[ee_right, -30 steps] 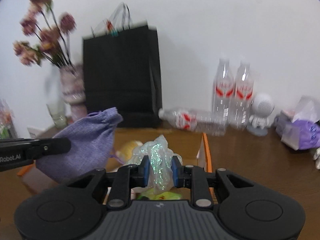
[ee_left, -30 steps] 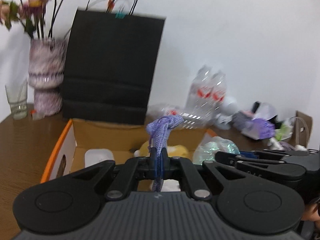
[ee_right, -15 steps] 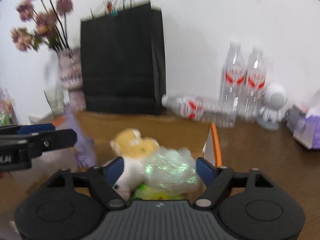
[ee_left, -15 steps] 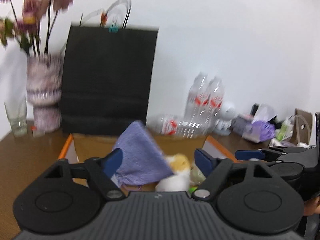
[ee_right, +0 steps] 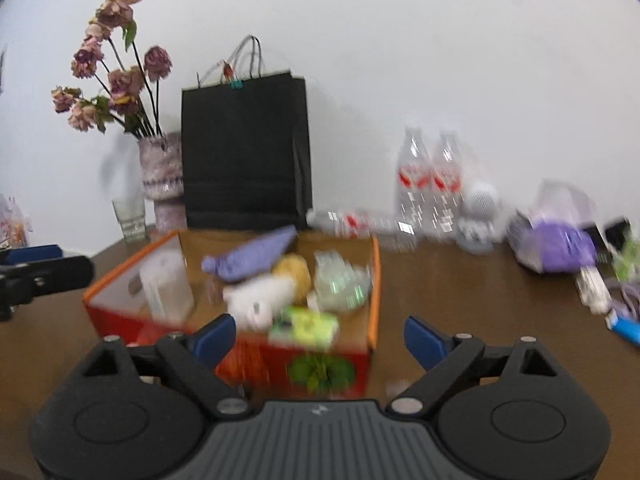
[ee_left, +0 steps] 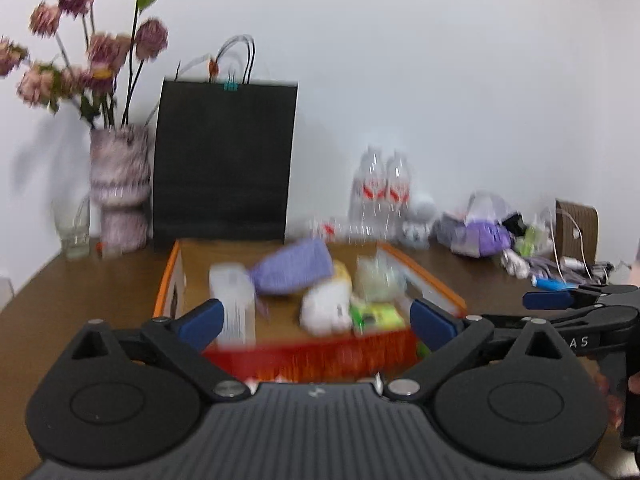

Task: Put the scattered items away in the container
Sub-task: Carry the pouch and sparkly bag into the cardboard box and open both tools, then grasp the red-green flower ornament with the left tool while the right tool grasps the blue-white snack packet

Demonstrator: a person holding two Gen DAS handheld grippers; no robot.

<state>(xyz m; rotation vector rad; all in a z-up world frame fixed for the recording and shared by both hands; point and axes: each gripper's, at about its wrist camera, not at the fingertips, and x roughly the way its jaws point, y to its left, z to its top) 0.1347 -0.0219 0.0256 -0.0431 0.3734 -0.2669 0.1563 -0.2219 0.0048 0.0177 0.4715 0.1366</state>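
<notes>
On a cluttered desk (ee_right: 460, 300), both hand-held grippers, left (ee_left: 316, 322) and right (ee_right: 320, 336), are hanging released, jaws just opened with nothing between them, before the box (ee_right: 374, 280). The purple pouch (ee_right: 250, 258) is lying heaped inside the box, and may be at risk of sliding over the box's rim.

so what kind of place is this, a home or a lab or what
Most likely a lived-in home, on a brown wooden table against a plain white wall. A vase of dried flowers, a black paper gift bag and water bottles suggest a household.

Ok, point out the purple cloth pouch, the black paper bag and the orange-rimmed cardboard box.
purple cloth pouch (ee_left: 294, 268), left wrist view, its middle.
black paper bag (ee_right: 244, 152), right wrist view, front face.
orange-rimmed cardboard box (ee_right: 375, 280), right wrist view, right rim.
</notes>
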